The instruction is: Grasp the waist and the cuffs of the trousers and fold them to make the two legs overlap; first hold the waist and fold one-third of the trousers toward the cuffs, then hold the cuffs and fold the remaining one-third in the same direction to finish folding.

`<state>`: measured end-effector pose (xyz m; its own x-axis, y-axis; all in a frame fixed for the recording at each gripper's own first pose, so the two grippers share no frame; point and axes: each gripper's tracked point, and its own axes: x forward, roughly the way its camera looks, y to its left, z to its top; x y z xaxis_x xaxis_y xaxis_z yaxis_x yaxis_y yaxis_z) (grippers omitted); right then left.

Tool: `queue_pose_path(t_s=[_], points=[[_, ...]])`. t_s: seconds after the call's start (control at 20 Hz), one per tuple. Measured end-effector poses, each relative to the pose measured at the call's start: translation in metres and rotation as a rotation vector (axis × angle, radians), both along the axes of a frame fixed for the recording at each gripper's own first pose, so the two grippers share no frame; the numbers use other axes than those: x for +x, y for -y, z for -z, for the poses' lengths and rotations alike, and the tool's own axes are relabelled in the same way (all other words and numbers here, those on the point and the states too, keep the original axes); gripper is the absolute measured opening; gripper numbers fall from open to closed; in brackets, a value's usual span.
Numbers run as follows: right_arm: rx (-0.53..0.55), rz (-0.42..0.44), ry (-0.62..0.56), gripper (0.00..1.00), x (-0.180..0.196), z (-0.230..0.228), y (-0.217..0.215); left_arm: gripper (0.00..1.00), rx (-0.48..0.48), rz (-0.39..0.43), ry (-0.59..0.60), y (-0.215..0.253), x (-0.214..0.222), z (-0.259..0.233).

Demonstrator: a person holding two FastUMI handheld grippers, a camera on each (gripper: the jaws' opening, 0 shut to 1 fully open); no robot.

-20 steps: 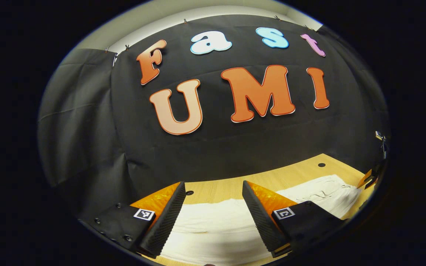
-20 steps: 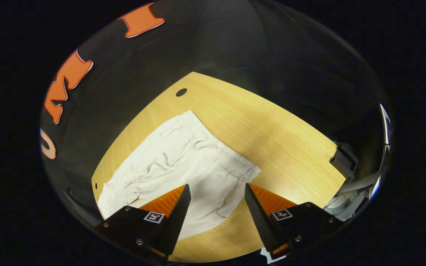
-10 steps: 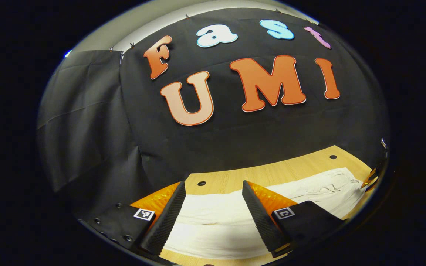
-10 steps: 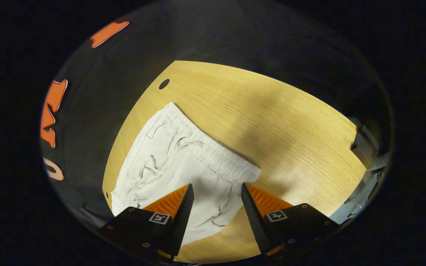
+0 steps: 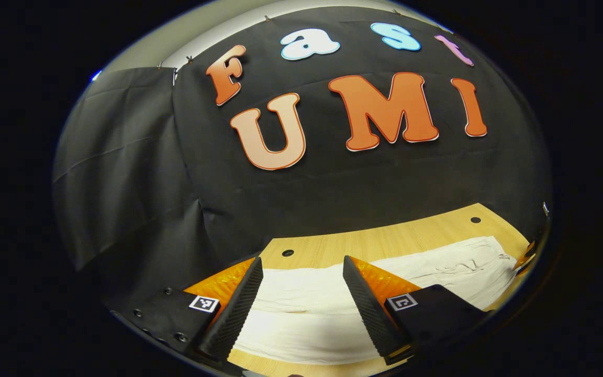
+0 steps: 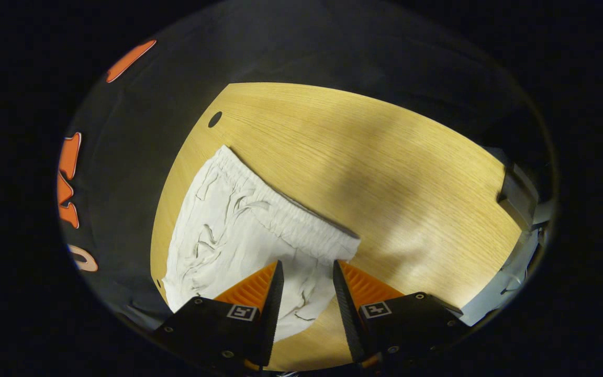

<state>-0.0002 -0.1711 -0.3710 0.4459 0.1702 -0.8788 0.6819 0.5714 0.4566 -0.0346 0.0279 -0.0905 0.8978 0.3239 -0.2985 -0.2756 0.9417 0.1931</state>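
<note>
Bare wooden table [image 6: 385,157] around white trousers [image 6: 238,225], left gripper [image 5: 301,293] wide open, right gripper [image 6: 306,293] half-closed, both empty.

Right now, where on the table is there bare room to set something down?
The widest free patch is the table beyond the trousers' waistband, out to the far edge. A narrow strip lies between the trousers and the wall. It is crowded near the right gripper at the waist corner.

White trousers on a pale wood counter

The trousers [image 6: 244,225] are plain off-white, creased in grey; the counter [image 6: 385,157] is honey-yellow with fine straight grain and small dark round holes.
</note>
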Motion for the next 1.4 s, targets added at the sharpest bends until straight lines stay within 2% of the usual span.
queue_pose_path(t_s=[0.1,0.25,0.45,0.65,0.7,0.8,1.0,1.1,1.25,1.4], points=[[-0.014,-0.006,-0.008,0.58,-0.001,0.005,0.004,1.0,-0.005,-0.009,-0.007,-0.002,-0.001,0.004],[0.053,0.025,-0.02,0.58,0.008,0.011,-0.008,1.0,-0.016,-0.014,-0.019,-0.002,-0.001,0.009],[0.018,0.011,-0.023,0.58,0.01,0.02,-0.006,1.0,-0.073,-0.054,-0.044,-0.007,-0.003,0.022],[0.067,0.086,-0.044,0.33,0.012,0.026,-0.01,1.0,-0.154,-0.119,-0.087,-0.022,-0.012,0.046],[0.078,0.109,-0.042,0.19,0.014,0.026,-0.011,0.99,-0.178,-0.129,-0.106,-0.029,-0.017,0.053],[0.075,0.113,-0.027,0.12,0.015,0.026,-0.014,1.0,-0.208,-0.159,-0.135,-0.039,-0.023,0.064],[0.084,0.119,0.001,0.04,0.017,0.018,-0.015,1.0,-0.287,-0.21,-0.174,-0.059,-0.03,0.086],[0.083,0.127,0.018,0.04,0.017,0.013,-0.014,1.0,-0.337,-0.23,-0.198,-0.07,-0.035,0.102],[0.063,0.124,0.042,0.03,0.018,0.002,-0.014,1.0,-0.453,-0.265,-0.245,-0.094,-0.042,0.135],[0.039,0.127,0.061,0.04,0.021,-0.011,-0.014,1.0,-0.599,-0.307,-0.317,-0.115,-0.048,0.19]])
